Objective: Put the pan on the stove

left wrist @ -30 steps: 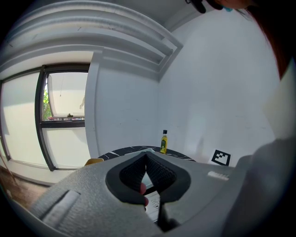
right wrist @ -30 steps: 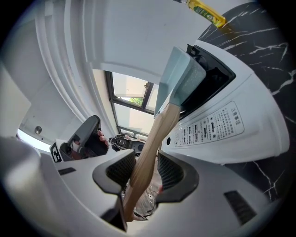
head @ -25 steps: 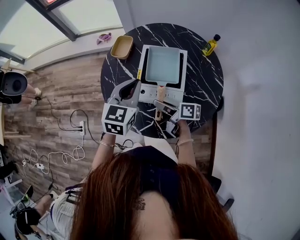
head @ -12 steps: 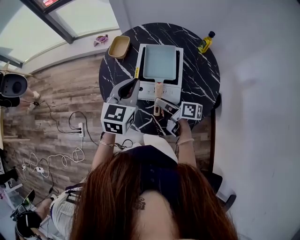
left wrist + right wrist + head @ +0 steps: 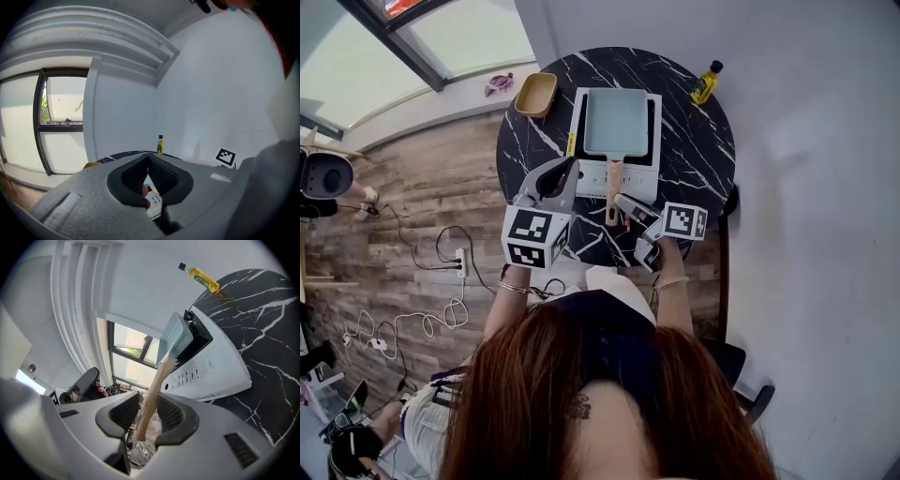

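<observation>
A light blue rectangular pan point(image 5: 621, 120) sits on the white stove point(image 5: 630, 184), its wooden handle point(image 5: 612, 192) pointing toward me. My right gripper point(image 5: 626, 208) is at the handle's end. In the right gripper view the handle point(image 5: 157, 387) runs between the right gripper's point(image 5: 149, 413) pads, which have just been closing. A gap still shows beside the wood. My left gripper point(image 5: 564, 171) hovers left of the handle by the stove's front corner. In its own view the left gripper point(image 5: 148, 161) has its tips together on nothing.
The stove stands on a round black marble table point(image 5: 698, 155). A yellow oil bottle point(image 5: 705, 84) stands at the far right edge and a wooden bowl point(image 5: 536, 94) at the far left. Cables and a power strip point(image 5: 461, 255) lie on the wooden floor to the left.
The pan has stayed on the stove. Both grippers have kept almost the same places beside the handle; the whole picture has shifted slightly.
</observation>
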`<state>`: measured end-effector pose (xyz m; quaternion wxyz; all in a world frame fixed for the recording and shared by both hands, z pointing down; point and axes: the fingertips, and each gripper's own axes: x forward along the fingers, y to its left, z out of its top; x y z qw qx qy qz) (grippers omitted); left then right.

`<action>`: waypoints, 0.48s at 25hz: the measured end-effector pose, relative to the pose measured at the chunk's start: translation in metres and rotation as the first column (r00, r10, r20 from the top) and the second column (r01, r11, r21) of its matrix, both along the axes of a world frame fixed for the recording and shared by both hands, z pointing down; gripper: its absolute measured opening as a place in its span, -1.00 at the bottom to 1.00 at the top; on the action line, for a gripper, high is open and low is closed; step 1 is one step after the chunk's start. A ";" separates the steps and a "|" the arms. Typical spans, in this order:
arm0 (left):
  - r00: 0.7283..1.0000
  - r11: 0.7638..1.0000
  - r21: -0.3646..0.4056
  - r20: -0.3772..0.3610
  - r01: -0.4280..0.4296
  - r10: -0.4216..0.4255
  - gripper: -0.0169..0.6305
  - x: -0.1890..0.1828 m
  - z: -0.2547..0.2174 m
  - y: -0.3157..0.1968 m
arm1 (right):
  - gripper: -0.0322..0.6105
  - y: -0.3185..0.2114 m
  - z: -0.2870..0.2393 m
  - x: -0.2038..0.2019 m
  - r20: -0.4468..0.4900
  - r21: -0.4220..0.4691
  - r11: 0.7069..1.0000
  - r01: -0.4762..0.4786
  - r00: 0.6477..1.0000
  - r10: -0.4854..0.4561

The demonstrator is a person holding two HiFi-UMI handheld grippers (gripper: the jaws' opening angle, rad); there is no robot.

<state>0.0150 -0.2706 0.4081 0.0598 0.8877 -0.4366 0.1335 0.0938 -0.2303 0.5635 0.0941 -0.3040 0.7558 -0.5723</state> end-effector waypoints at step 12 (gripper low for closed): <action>1.000 1.000 0.015 -0.015 -0.006 0.006 -0.91 -0.002 -0.007 0.015 | -0.64 0.007 -0.022 0.010 -0.084 0.079 0.996 -0.043 0.995 0.050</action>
